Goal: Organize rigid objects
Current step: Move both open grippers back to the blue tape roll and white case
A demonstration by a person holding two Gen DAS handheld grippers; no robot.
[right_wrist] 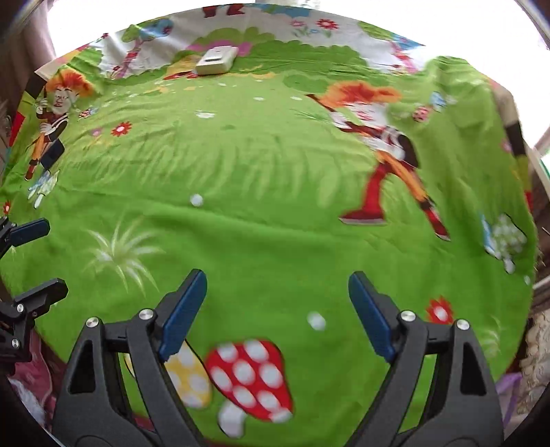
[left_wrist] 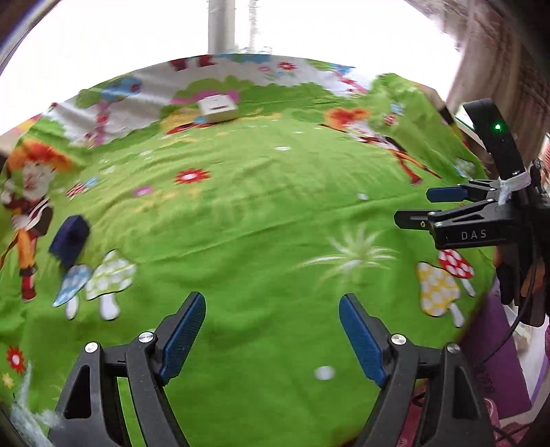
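Observation:
A small white box (left_wrist: 217,109) (right_wrist: 216,60) lies flat near the far edge of the green printed cloth (left_wrist: 261,206) (right_wrist: 261,178). A dark navy block (left_wrist: 70,240) (right_wrist: 53,153) stands at the left side, beside printed mushrooms. My left gripper (left_wrist: 271,297) is open over bare cloth near the front edge, nothing between its blue pads. My right gripper (right_wrist: 277,275) is also open and empty, above a printed red mushroom. Each gripper shows in the other's view: the right gripper (left_wrist: 414,206) at the right edge, the left gripper (right_wrist: 53,256) at the left edge. Both objects lie well away from the fingers.
The cloth covers a table that drops off at the front and right, where purple and pink fabric (left_wrist: 495,347) shows below. A pale post (left_wrist: 221,25) stands behind the far edge against bright light. A cable (left_wrist: 515,326) hangs from the right gripper.

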